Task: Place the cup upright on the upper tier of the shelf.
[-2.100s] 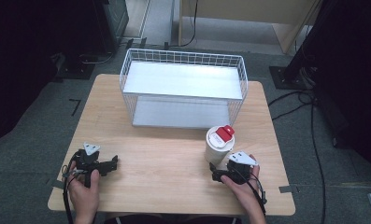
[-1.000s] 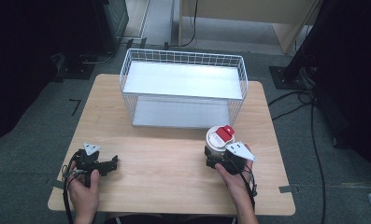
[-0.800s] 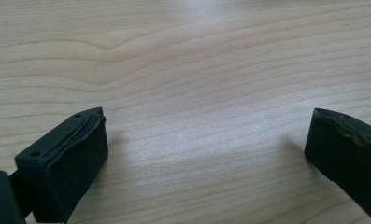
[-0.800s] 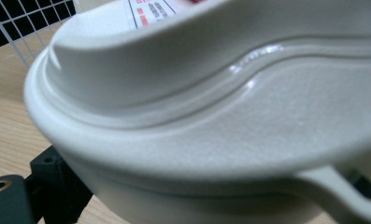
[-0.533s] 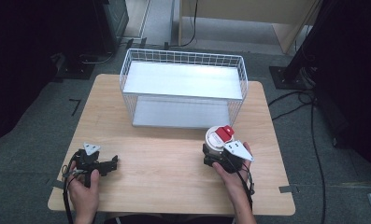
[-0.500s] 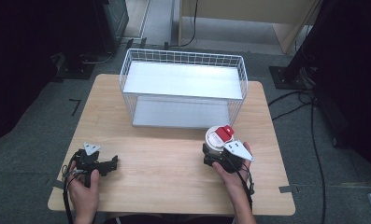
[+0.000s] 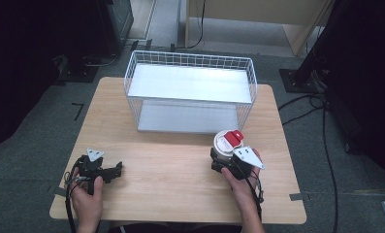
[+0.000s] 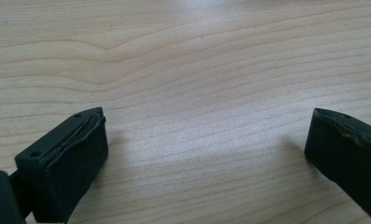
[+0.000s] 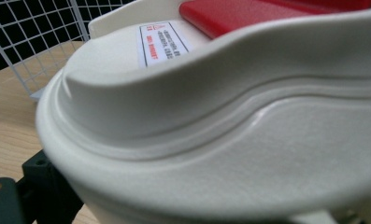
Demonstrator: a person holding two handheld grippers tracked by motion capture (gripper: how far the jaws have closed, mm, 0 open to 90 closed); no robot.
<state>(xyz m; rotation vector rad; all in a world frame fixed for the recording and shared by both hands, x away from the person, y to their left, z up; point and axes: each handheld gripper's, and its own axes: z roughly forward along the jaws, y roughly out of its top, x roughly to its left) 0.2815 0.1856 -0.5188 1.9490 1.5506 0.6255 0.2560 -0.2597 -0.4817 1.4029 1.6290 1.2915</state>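
White cup [image 7: 225, 145] (red-tabbed lid) sits btwn right hand-held gripper [image 7: 222, 162] jaws, gripped.

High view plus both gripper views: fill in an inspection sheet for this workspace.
Surface: wooden table, bare apart from the items below.
Job's things: white cup with red lid tab, upright near the right edge; white wire basket at the back, nothing seen inside.
Clutter: nothing seen.
Grippers: right gripper around the cup, grip firmness cannot be told; left gripper open over bare wood, holding nothing.
Cables: one trails from each gripper; more lie on the floor to the right.
Surroundings: grey floor, dark equipment stands, wooden furniture behind.
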